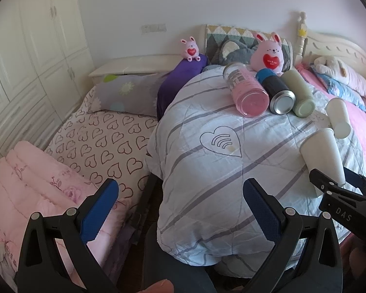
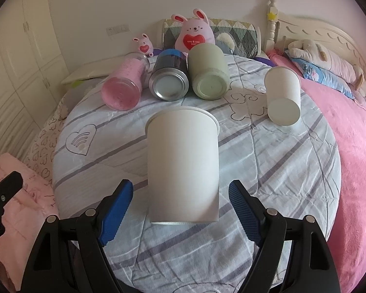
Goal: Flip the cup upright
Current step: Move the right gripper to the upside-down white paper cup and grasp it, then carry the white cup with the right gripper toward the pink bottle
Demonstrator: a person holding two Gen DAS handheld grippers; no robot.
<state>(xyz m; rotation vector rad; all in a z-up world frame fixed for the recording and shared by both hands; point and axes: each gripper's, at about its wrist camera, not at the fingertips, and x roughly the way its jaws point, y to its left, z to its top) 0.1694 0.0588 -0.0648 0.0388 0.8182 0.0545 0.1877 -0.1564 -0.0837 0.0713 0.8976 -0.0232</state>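
Between open right gripper [image 2: 180,210] fingers, paper cup [image 2: 183,168]

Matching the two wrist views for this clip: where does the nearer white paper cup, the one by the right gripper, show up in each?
Left wrist: nearer white paper cup at the right edge, lying on the striped quilt, just ahead of the right gripper.
Right wrist: same cup at centre, between the open fingers of the right gripper.
Shared landmark: the big pink bunny plush at the headboard.
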